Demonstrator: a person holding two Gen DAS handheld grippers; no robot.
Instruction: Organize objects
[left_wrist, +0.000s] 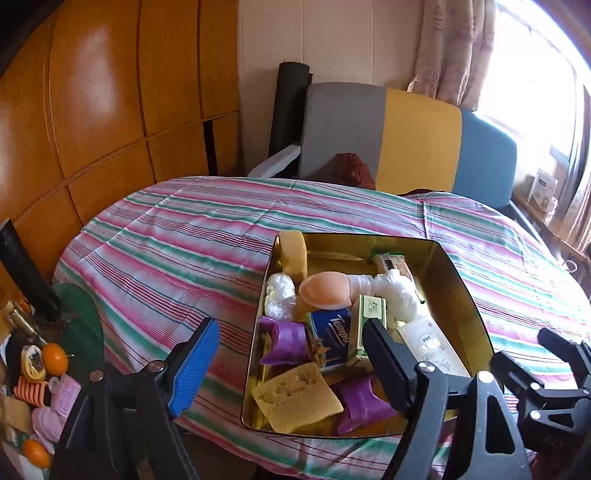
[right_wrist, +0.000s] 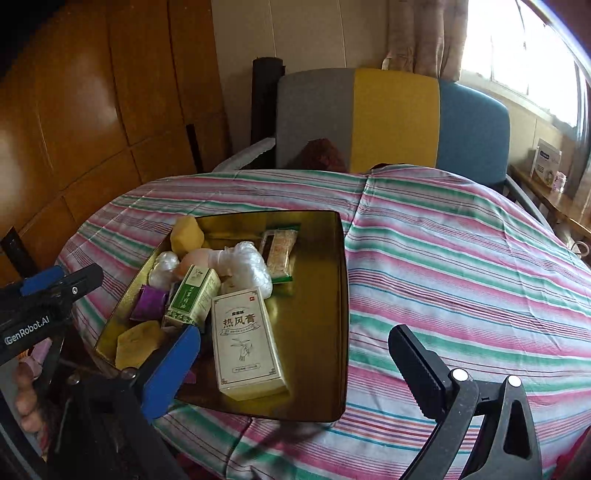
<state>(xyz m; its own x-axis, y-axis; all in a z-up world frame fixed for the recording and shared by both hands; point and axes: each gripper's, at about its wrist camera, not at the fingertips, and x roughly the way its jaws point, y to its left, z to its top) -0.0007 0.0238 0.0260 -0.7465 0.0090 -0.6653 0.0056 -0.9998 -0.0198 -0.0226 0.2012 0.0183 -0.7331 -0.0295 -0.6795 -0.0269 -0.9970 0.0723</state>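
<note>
A gold tin (left_wrist: 463, 284) stands on the striped tablecloth (left_wrist: 166, 251), holding several items. Among them are a yellow sponge (left_wrist: 295, 398), purple pouches (left_wrist: 286, 341), a blue Tempo tissue pack (left_wrist: 330, 332), a green box (left_wrist: 369, 317), a white box (left_wrist: 432, 347) and a peach-coloured piece (left_wrist: 323, 290). My left gripper (left_wrist: 291, 369) hangs open over the tin's near left corner with nothing between its fingers. The right wrist view shows the tin (right_wrist: 314, 314), the white box (right_wrist: 245, 339), the green box (right_wrist: 194, 295) and a snack bar (right_wrist: 280, 251). My right gripper (right_wrist: 295, 373) stands open and empty above the tin's near right edge.
A chair (left_wrist: 417, 144) with a grey, yellow and blue back stands behind the table. Wooden cabinet doors (left_wrist: 92, 110) fill the left. A low side surface at the left holds oranges (left_wrist: 55, 358) and small pink items. A window with a curtain (right_wrist: 424, 37) is at the right.
</note>
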